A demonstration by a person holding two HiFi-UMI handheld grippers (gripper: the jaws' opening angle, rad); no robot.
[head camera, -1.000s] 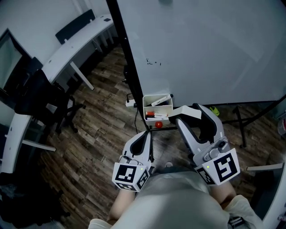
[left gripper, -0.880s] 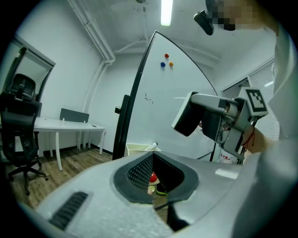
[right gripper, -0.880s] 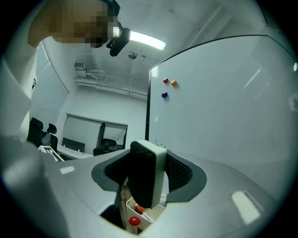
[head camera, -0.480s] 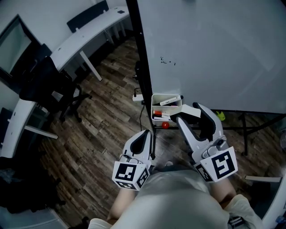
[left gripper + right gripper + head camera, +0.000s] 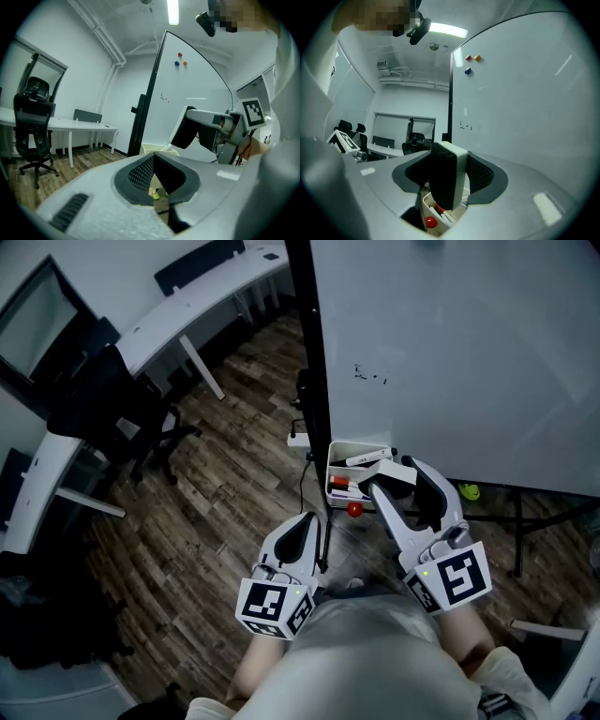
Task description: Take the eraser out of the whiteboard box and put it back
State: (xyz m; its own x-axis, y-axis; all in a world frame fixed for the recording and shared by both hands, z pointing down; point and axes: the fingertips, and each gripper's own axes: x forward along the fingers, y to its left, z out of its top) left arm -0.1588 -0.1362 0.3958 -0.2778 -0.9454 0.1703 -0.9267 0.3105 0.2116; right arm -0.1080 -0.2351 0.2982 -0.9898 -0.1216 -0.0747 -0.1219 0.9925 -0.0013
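Note:
The eraser [image 5: 396, 472], a white block with a black felt face, is clamped in my right gripper [image 5: 398, 477]. It hangs just right of the white whiteboard box [image 5: 335, 457], level with the box's open top. In the right gripper view the eraser [image 5: 448, 177] stands upright between the jaws, above the box [image 5: 428, 205], which holds markers. My left gripper [image 5: 314, 520] hangs lower and to the left, over the floor, jaws together and holding nothing. In the left gripper view the eraser [image 5: 185, 134] and the box [image 5: 153, 148] lie ahead beyond the closed tips [image 5: 157, 182].
The whiteboard [image 5: 450, 352] on its black stand fills the upper right. A red ball [image 5: 354, 509] sits at the box's lower front. A black office chair [image 5: 112, 418] and a white desk [image 5: 187, 310] stand at the left on the wooden floor. A power strip [image 5: 298, 439] lies by the stand.
My right gripper has carried the eraser closer to the box, and the gap between them has shrunk. The left gripper has hardly shifted. The head view has swung towards the whiteboard.

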